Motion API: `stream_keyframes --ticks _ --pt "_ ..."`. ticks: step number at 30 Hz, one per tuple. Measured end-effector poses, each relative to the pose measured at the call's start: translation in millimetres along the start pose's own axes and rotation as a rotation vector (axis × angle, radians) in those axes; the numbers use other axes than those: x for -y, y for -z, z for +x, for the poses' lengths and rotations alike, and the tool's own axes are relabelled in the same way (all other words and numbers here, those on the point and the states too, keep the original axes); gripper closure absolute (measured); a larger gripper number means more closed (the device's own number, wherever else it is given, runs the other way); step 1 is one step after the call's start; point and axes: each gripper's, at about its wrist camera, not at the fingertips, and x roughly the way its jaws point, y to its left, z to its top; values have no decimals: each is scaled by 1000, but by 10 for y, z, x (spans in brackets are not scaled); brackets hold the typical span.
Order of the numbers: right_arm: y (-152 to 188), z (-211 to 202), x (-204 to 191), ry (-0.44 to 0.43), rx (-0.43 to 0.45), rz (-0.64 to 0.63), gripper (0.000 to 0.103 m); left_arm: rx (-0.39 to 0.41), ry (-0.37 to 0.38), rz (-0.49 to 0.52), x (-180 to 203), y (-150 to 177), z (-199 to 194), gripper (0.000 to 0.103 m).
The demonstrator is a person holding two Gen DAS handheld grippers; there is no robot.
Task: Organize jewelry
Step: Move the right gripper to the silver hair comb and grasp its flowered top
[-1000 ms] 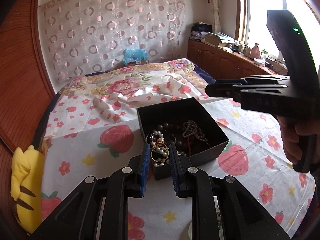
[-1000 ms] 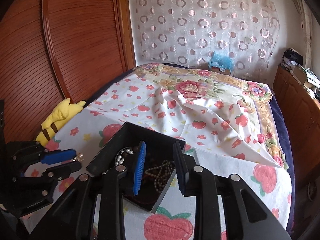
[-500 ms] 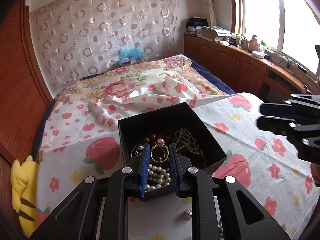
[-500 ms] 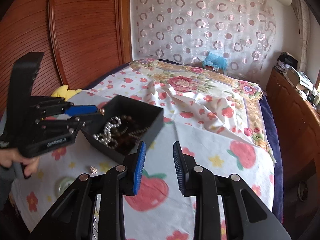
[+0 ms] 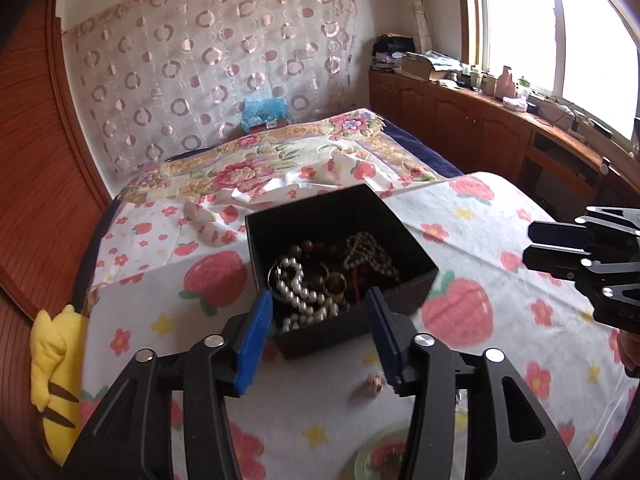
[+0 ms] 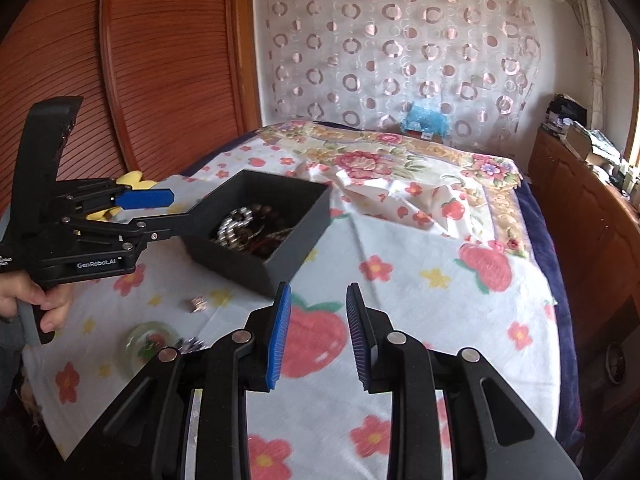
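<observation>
Jewelry still loose: a small pinkish metal ring [image 5: 374, 384] lies low in the frame, before the open black cardboard box [image 5: 400, 292]. Your left gripper [image 5: 320, 336] jaws are opening, empty; right gripper [image 6: 316, 328] jaws stand apart, empty. It looks light, hard, slippery; pinch across its band.

My black open-topped box [image 5: 404, 292] sits askew near the middle of the strawberry-print cloth [image 5: 480, 232], holding a white pearl string [image 5: 300, 292], a gold ring [image 5: 335, 282] and brown bead strands [image 5: 368, 254] in a tangled heap, while a small earring [image 5: 374, 383] lies loose nearer the cloth's front edge.
</observation>
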Motion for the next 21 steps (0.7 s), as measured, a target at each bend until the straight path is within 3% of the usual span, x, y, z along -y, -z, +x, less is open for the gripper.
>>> stream_keyframes --ticks 4,6,14,17,21 --pt "73 -5 -154 -33 -4 -5 71 12 -5 -16 -53 156 -152 50" --pt "114 0 -227 -53 -6 -2 58 19 -17 -28 -105 240 -221 48" --pt "300 73 -541 -125 -39 -25 51 15 -25 -81 -236 502 -407 42" --pt "333 115 -645 -138 -52 -43 42 14 -25 -88 -250 567 -433 35" --pt "384 181 -769 -166 -79 -64 40 6 -28 -97 -271 657 -420 23"
